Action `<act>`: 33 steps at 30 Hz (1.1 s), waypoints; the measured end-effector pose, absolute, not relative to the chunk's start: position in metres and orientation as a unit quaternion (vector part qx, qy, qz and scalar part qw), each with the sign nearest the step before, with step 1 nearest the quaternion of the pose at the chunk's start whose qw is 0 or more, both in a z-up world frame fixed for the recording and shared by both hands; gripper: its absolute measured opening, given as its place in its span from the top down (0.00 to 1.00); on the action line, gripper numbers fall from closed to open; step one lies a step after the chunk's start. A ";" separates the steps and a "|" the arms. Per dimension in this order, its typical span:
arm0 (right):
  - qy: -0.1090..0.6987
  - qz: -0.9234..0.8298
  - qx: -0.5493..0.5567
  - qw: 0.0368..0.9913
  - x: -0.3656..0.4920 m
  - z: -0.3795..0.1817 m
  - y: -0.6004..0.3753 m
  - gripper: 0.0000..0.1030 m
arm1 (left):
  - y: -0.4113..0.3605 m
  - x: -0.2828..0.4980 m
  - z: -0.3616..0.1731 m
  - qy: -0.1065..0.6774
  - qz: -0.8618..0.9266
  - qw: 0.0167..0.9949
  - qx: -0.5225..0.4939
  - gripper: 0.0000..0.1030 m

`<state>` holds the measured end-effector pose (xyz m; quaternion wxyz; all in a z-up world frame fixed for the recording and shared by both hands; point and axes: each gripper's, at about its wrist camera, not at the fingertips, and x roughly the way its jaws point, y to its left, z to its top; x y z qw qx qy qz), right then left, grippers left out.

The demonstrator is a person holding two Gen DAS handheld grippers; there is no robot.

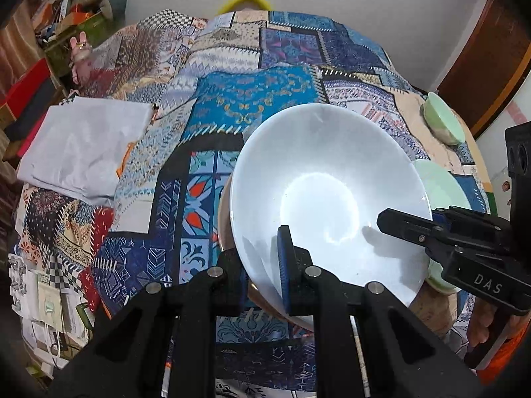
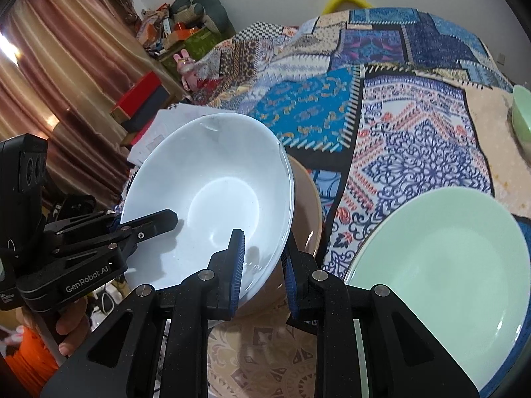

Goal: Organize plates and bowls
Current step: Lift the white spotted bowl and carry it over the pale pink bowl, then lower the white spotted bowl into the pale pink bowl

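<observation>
I count one white bowl (image 1: 328,192), held tilted in the centre of both views above a tan bowl (image 2: 307,205) whose rim shows behind it. My left gripper (image 1: 265,265) pinches the white bowl's rim at the lower centre of the left view, and my right gripper (image 2: 262,265) pinches the opposite rim at the lower centre of the right view, each with one blue pad inside and one outside.

There is one pale green plate (image 2: 441,272) at the lower right of the right view, and one small green bowl (image 1: 443,121) at the right edge, well apart from the plate.

Everything stands on a blue patchwork cloth (image 1: 252,99). One white folded cloth (image 1: 86,146) lies at the left. Brown curtains (image 2: 66,66) hang at the upper left, beside a cluttered box (image 1: 66,16).
</observation>
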<state>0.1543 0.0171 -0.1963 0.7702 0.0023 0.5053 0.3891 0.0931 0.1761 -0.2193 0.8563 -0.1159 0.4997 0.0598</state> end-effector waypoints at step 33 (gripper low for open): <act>0.487 0.374 -0.058 0.787 0.146 -0.191 0.013 0.74 | 0.176 0.105 -0.239 0.513 0.063 0.852 -0.086 0.85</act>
